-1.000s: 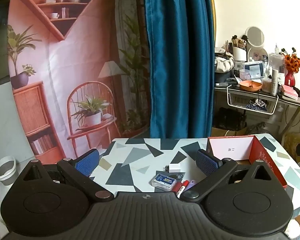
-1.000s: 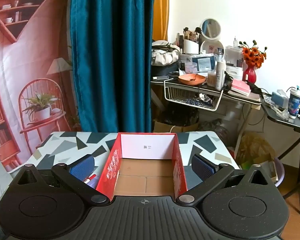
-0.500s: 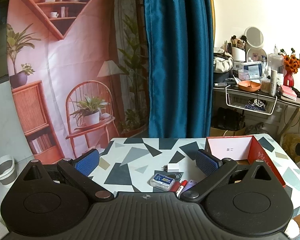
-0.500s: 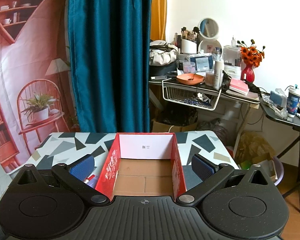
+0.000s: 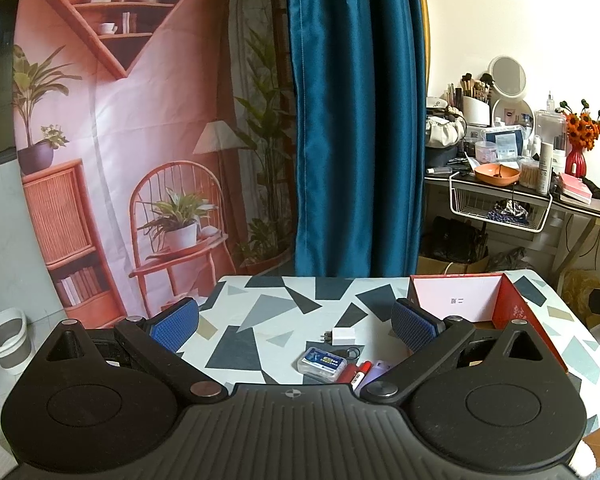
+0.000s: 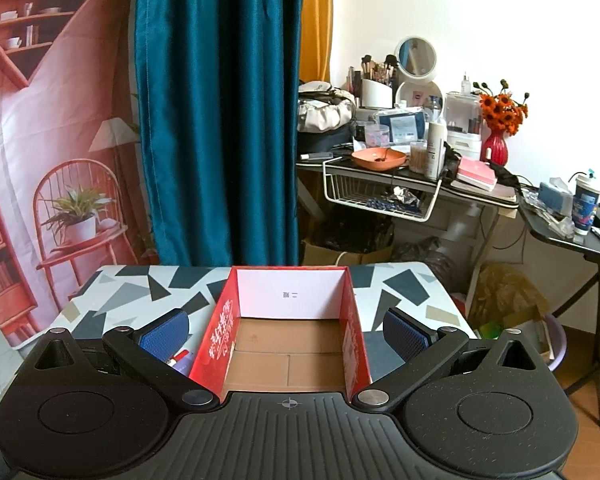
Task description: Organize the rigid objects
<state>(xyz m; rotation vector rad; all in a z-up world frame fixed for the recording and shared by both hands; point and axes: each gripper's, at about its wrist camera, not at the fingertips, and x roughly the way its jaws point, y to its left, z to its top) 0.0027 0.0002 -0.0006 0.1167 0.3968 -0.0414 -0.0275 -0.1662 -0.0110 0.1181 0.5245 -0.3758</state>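
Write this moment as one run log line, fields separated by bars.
left gripper: open, empty | right gripper: open, empty | red cardboard box: nothing visible inside | white plug charger, clear plastic case: on table

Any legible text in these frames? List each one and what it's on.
White inner back wall of the red box: small print that looks like "二箱", seen upside down; not sure.
Red box left side: white characters, too distorted to read.
Small clear case on the table: blue label, too small.
Red marker: print unreadable.

red marker [image 5: 360,372] half hidden by left tool, box [image 5: 512,316] label unreadable
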